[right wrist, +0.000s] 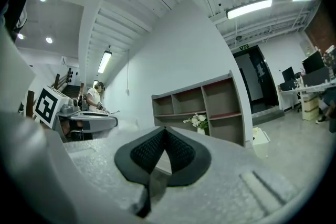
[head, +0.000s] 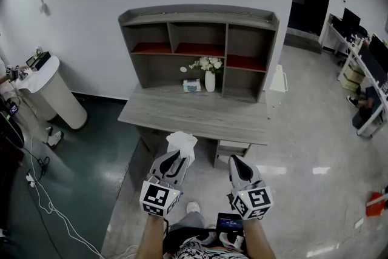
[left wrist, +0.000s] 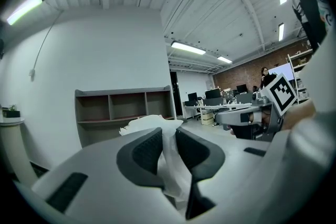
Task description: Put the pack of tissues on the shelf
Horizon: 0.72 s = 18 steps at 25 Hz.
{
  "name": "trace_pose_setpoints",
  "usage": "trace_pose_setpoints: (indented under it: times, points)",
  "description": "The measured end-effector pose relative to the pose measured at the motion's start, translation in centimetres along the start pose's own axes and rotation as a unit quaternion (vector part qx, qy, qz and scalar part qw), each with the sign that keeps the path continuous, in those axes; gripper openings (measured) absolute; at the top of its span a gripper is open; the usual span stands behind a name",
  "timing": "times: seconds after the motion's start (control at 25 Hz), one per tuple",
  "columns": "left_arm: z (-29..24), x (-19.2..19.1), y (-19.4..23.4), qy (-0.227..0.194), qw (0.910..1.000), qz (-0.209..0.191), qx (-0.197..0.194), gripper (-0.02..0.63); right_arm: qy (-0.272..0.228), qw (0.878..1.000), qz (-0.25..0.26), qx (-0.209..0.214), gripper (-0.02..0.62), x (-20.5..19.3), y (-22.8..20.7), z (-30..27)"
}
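Jaws matter most here: left gripper [left wrist: 168,134] needs a firm pinch on the soft pack of tissues [left wrist: 149,122], carrying it over the desk's [head: 194,112] front edge into an open shelf [head: 197,39] compartment, clear of the vase [head: 210,80]. Left jaws narrowly apart, clamped on the pack, short of the desk. Right gripper [right wrist: 165,131] jaws together, empty.

Closed right tongs [right wrist: 164,129] before shelf [right wrist: 202,104]
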<state>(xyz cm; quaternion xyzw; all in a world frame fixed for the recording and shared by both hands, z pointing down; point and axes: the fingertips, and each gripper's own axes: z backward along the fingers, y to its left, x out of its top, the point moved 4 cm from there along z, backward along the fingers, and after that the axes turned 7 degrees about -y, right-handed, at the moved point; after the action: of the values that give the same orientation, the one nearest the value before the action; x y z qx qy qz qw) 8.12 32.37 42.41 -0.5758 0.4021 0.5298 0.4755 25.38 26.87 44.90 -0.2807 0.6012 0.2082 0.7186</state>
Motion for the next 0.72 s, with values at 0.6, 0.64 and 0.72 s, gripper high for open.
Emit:
trace_pose_setpoints:
  times: [0.6, 0.64, 0.72]
  points:
    - [-11.7, -2.1, 10.0, -0.004, 0.9998, 0.016, -0.014, 0.08, 0.009, 1.0, 0.006, -0.019, 0.003, -1.6, -5.9, -13.9]
    - [-13.0, -2.3, 11.5, -0.003, 0.9996, 0.024, -0.018, 0.08, 0.01, 1.0, 0.006, -0.022, 0.003, -1.7, -6.4, -15.7]
    - [-15.7, -2.5, 14.4, -0.005, 0.999, 0.036, -0.027, 0.08, 0.012, 0.999, 0.006, -0.03, 0.003, -1.9, -7.4, -19.4]
